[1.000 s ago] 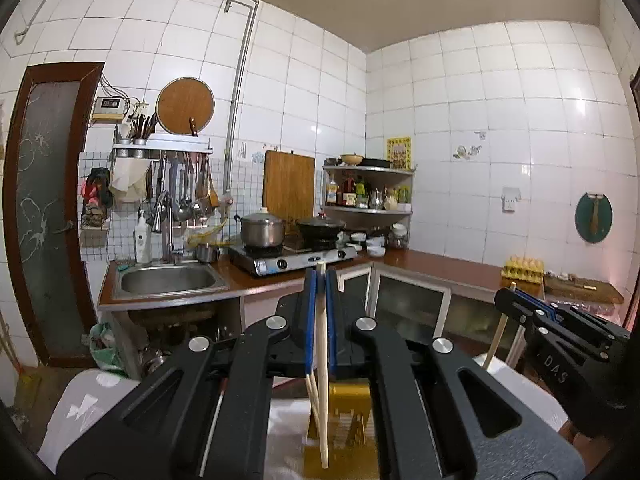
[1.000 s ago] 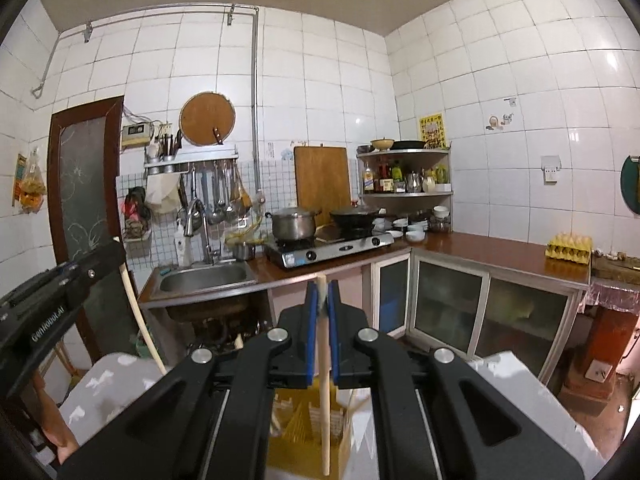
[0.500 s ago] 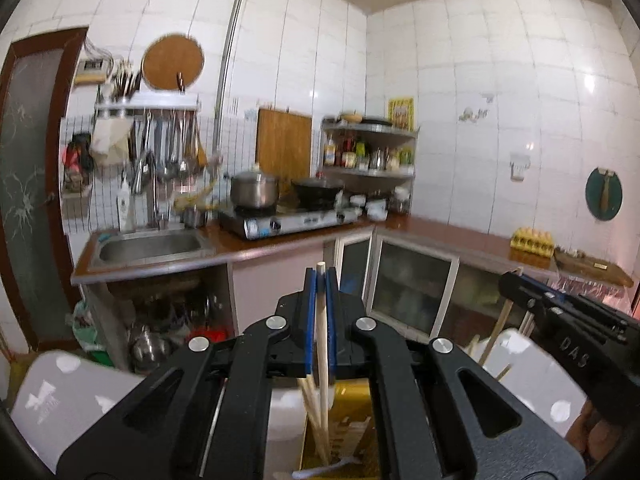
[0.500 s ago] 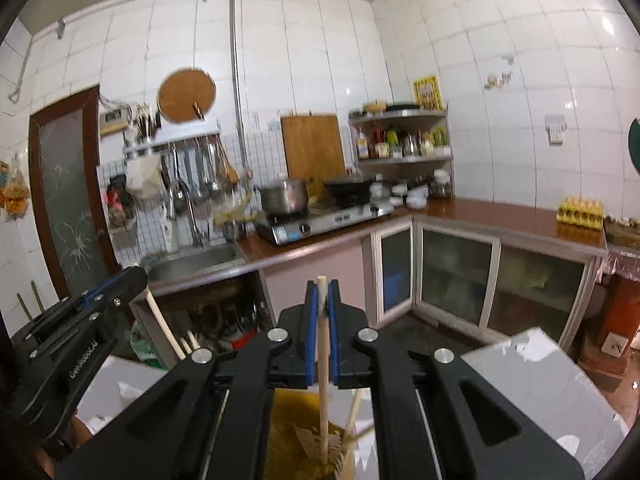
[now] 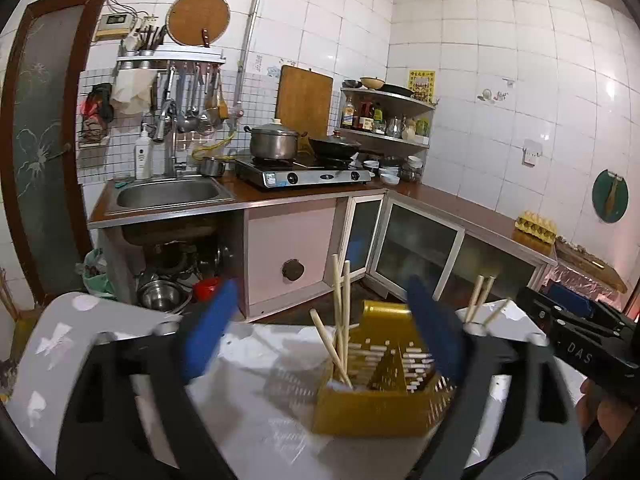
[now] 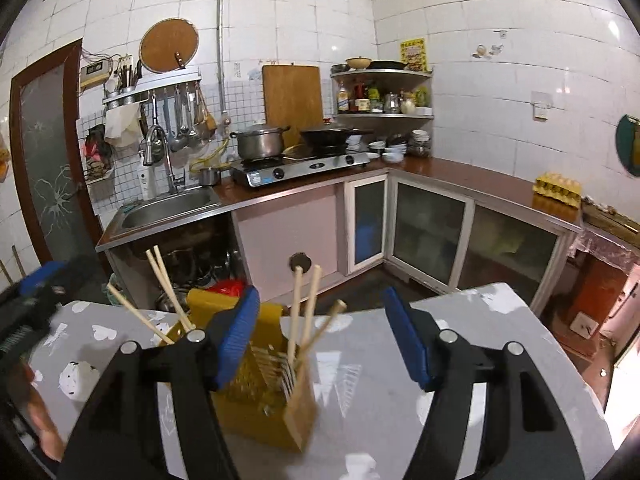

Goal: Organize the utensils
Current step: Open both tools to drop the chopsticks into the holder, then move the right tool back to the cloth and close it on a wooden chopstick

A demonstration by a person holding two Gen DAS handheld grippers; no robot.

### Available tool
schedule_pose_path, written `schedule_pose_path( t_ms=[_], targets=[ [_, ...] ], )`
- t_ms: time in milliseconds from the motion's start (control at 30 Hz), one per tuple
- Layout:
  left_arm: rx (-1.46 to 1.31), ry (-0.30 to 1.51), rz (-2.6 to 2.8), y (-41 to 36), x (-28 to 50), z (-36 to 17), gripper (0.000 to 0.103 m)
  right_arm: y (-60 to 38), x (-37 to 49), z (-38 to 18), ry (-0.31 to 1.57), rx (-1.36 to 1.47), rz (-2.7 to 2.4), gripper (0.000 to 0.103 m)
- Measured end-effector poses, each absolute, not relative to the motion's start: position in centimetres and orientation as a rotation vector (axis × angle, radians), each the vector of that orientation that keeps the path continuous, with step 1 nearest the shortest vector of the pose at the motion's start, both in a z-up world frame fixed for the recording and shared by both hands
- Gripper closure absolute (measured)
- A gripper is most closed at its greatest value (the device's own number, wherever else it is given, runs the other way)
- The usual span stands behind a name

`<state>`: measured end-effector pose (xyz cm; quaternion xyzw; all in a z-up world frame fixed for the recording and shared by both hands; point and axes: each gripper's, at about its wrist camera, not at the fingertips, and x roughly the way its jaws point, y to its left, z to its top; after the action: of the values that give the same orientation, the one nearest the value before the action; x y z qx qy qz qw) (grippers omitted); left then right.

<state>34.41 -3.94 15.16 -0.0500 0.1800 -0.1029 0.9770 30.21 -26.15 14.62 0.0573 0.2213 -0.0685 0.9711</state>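
Both grippers, each clamped on a single upright chopstick half a second ago, now stand with their jaws spread wide and nothing between them. The left gripper (image 5: 320, 336) hangs just above and behind the yellow holder (image 5: 372, 408), and the chopsticks (image 5: 340, 312) stand in the holder's left compartment, leaning against one another and against the slotted wall. Seen from the right wrist, the right gripper (image 6: 322, 340) is likewise splayed, with a second cluster of chopsticks (image 6: 302, 312) upright in the compartment nearest it and another pair (image 6: 166, 292) tilted out of the far-left side.

The sticks appear to rest on their lower ends inside the holder, which explains why they fan out rather than stand straight: nothing grips them, so each leans until it meets a wall or a neighbour. The wide opening of the blue pads (image 5: 208, 332) looks deliberate, giving the released stick room to settle without being dragged sideways.

The holder sits on the grey table (image 6: 480, 320), between the two tools. Slight blur on the holder and pads suggests motion at this instant. No loose utensils show on the visible table surface, so this step of the sorting seems near its end, though the near edge is hidden by the grippers.
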Motion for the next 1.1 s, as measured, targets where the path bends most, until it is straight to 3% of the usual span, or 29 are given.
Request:
schedule_pose_path(
  t_ms=[200, 400, 567, 867, 933, 1100],
  targets=[
    [-0.060, 0.391, -0.157, -2.0, 28.8, 13.5, 0.005, -25.5, 25.7, 13.1, 0.474, 0.127, -0.152, 0.034],
    [-0.033, 0.477, -0.099, 0.4, 25.9, 8.2, 0.005, -22.7, 22.7, 7.7, 0.572, 0.102, -0.138, 0.034],
    [-0.035, 0.584, -0.042, 3.0, 25.3, 3.3, 0.005, -20.4, 22.4, 3.2, 0.665, 0.084, -0.120, 0.034],
    [0.066, 0.637, 0.012, 5.2, 24.5, -0.7, 0.005, -16.7, 24.6, -2.6, 0.831, 0.088, -0.103, 0.035],
    [0.075, 0.653, -0.016, 5.2, 24.5, -1.0, 0.005, -15.8, 25.2, -3.4, 0.855, 0.080, -0.090, 0.038],
    [0.053, 0.687, -0.050, 5.3, 24.6, -1.6, 0.005, -13.8, 26.7, -4.8, 0.937, 0.076, -0.064, 0.063]
  ],
)
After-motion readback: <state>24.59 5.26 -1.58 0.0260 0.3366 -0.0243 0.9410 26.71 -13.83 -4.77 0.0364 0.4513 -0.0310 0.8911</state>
